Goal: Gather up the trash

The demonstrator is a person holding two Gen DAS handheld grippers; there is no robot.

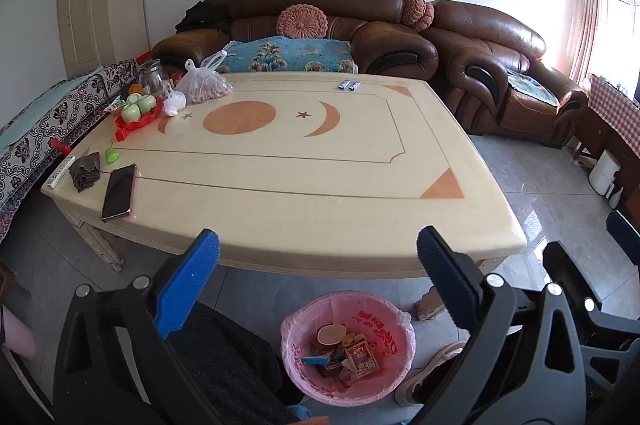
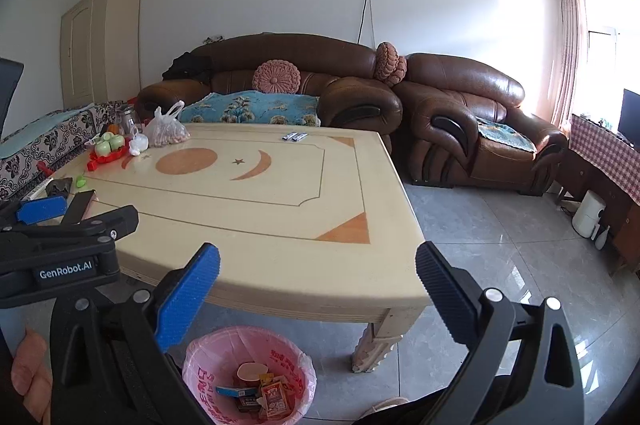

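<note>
Both hand-held grippers, the left gripper (image 1: 318, 253) and the right gripper (image 2: 318, 267), hang with jaws wide and nothing between them above the pink-lined round trash bin (image 1: 346, 347), which holds small boxes and wrappers. That suggests a drop just finished. Next, reach across the cream stone-topped table (image 1: 304, 165) for the two small silver wrappers (image 1: 349, 85) at its far edge.
</note>
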